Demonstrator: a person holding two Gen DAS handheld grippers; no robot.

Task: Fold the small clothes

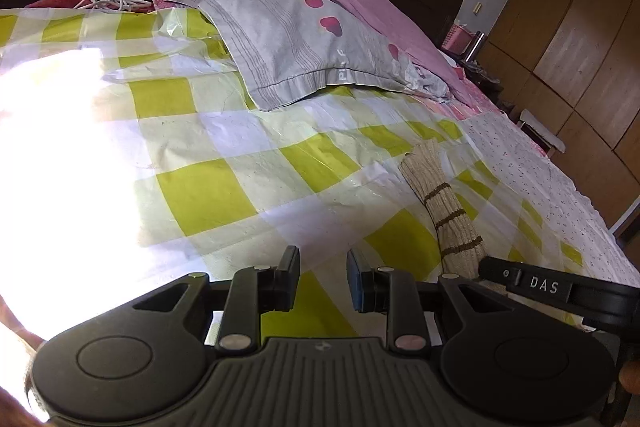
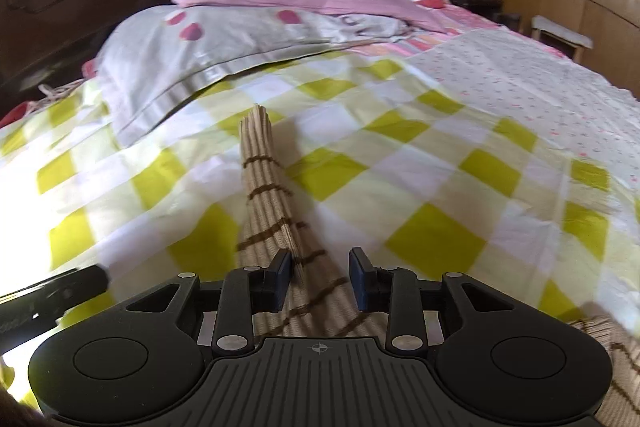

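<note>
The striped knit garment (image 2: pixel 264 187) lies as a long bunched strip up the middle of the right wrist frame, on the checkered sheet (image 2: pixel 432 163). To fold it well, it likely needs spreading flat first, then pinching at one edge. The right gripper (image 2: pixel 319 277) stands open over it, left pad touching the cloth; the left gripper (image 1: pixel 323 277) is open and empty at the lower centre.

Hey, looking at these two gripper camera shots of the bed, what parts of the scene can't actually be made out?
- Left wrist view: the left part of the yellow-and-white checked bedsheet is washed out by sunlight glare.
- Right wrist view: the near end of the beige ribbed garment with brown stripes runs under the right gripper, so its full shape is hidden.
- Right wrist view: motion blur smears the garment's stripes.
- Left wrist view: print on the grey pillow with pink hearts is cut by folds.
</note>
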